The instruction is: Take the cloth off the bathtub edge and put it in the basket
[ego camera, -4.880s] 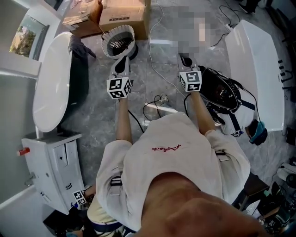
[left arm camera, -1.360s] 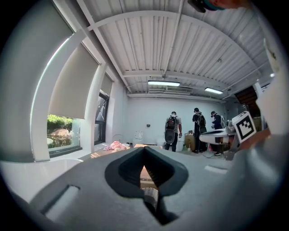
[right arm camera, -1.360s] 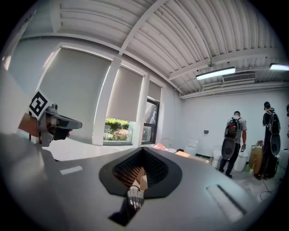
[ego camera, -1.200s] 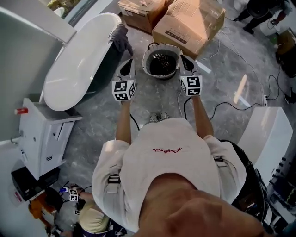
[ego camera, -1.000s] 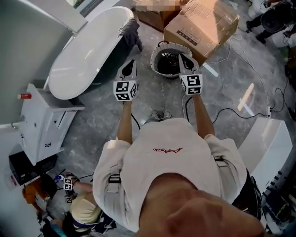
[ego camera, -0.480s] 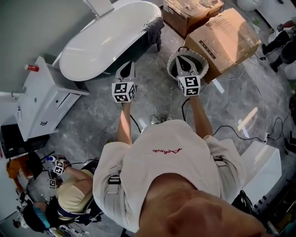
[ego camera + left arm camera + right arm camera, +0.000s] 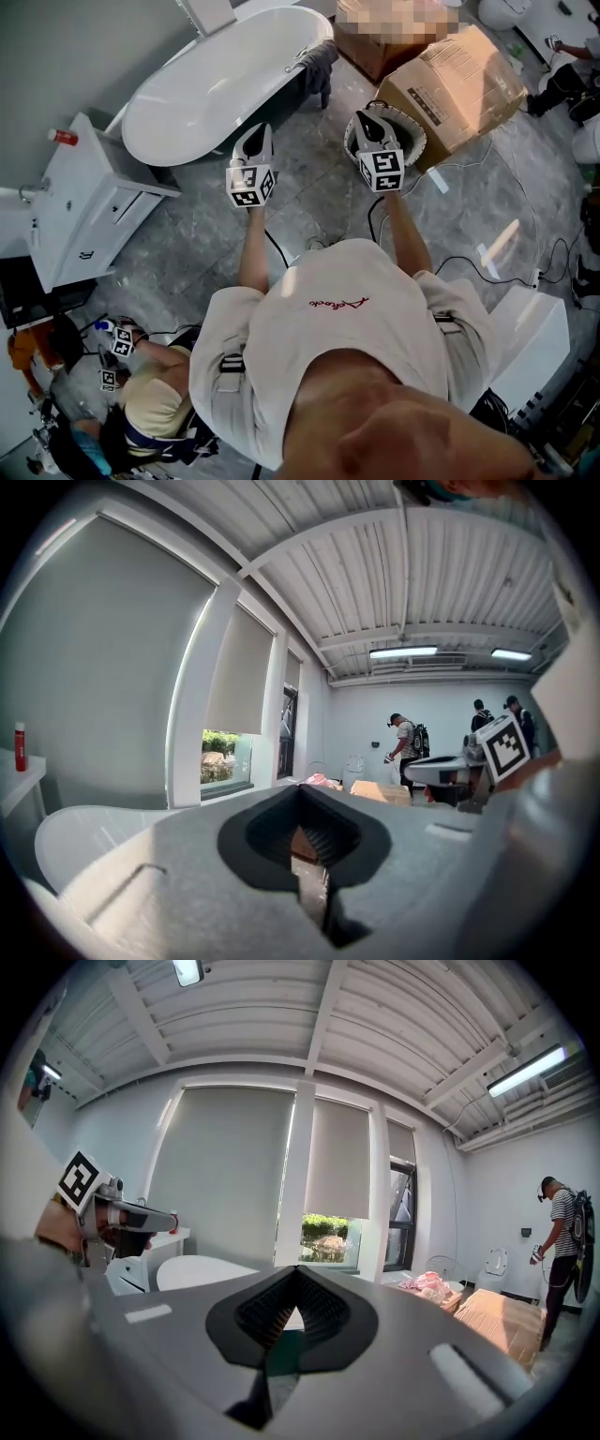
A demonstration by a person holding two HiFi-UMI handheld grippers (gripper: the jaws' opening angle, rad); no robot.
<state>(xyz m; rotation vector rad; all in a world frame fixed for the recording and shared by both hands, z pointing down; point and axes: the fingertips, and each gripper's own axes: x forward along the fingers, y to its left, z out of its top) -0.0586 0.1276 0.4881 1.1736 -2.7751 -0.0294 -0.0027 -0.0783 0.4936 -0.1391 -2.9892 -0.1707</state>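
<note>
Grey cloth (image 7: pixel 320 64) hangs limp over bathtub (image 7: pixel 217 86) far end, likely soft, light; pinch a drooping fold; left gripper (image 7: pixel 255 136) and right gripper (image 7: pixel 367 122) closed, empty; basket (image 7: pixel 418 140) right.

Open floor (image 7: pixel 314 183) between tub (image 7: pixel 216 89) and basket (image 7: pixel 418 138), wide enough to pass. Boxes (image 7: pixel 459 80) crowd the basket's far side. Cabinet (image 7: pixel 89 211) stands against the tub's near end. Cable (image 7: pixel 274 248) lies on the floor.
</note>
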